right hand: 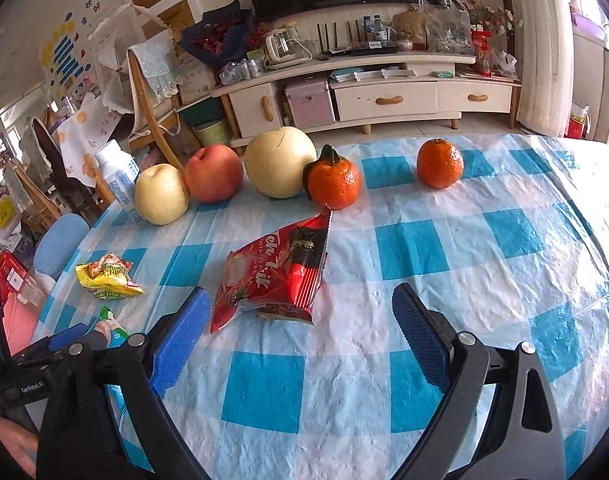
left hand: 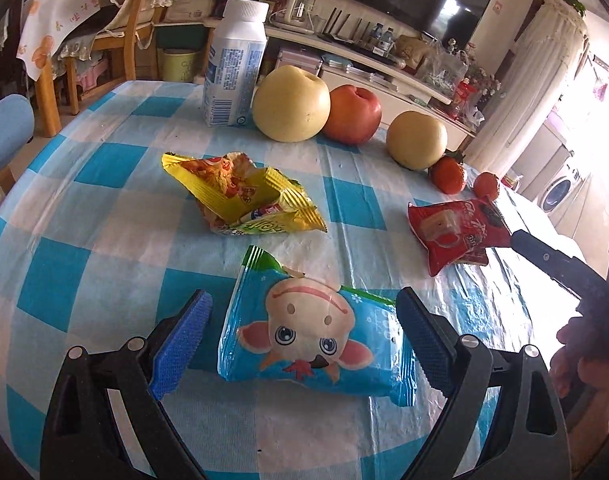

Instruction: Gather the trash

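Note:
A blue snack wrapper with a cartoon face (left hand: 312, 332) lies on the checked tablecloth between the open fingers of my left gripper (left hand: 304, 328); the pads stand on either side of it, apart from it. A crumpled yellow wrapper (left hand: 240, 196) lies beyond it, and also shows in the right wrist view (right hand: 104, 276). A red wrapper (left hand: 456, 232) lies to the right. In the right wrist view the red wrapper (right hand: 276, 276) lies just ahead of my open, empty right gripper (right hand: 300, 320), nearer its left finger.
Two pears (left hand: 290, 104), (left hand: 416, 140), an apple (left hand: 354, 114) and a white bottle (left hand: 234, 64) stand at the table's far side. Two tangerines (right hand: 334, 182), (right hand: 439, 163) sit beyond the red wrapper. The right gripper's finger (left hand: 544, 256) reaches in from the right. Chairs stand left of the table.

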A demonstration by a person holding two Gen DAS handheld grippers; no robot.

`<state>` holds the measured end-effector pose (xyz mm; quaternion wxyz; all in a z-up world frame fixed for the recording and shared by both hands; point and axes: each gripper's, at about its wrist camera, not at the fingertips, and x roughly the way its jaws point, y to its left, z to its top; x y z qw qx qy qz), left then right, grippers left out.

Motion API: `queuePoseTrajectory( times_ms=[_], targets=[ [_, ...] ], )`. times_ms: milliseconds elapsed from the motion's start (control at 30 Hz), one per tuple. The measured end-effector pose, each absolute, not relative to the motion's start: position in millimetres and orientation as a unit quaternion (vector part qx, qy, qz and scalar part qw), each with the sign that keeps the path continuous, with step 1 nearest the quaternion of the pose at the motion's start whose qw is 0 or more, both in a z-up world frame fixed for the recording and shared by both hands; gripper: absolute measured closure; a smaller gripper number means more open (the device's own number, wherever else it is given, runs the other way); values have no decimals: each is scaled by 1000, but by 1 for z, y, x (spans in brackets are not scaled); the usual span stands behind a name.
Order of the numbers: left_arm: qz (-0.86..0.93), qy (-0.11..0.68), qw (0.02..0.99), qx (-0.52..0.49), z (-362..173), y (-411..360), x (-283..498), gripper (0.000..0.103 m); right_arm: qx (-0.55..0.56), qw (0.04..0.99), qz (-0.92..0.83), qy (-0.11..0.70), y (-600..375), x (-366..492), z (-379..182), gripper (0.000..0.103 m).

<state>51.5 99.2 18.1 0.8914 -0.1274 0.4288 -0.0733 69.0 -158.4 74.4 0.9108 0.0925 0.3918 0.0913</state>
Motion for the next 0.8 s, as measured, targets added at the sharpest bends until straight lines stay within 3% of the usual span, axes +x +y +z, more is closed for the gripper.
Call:
queuePoseTrajectory(
  times_ms=[167,267,333,533,700,800],
  targets=[
    [-56,442,888,-112,11,95,61,11,125,908,114,384,-157,81,69,13],
    [-53,445,890,-87,10,89,63,11,135,907,136,376,-153,84,70,25],
    [-57,447,889,-75,10,87,63,11,140,903,150,378,-152,85,69,44],
    [-58,457,884,-76,11,97,59,10,137,900,181,372,-146,82,76,77],
    [-71,452,887,-67,13,99,52,12,115,896,207,377,-129,75,80,79],
    [-99,450,886,-57,14,91,48,19,101,891,227,380,-117,68,83,80]
  ],
)
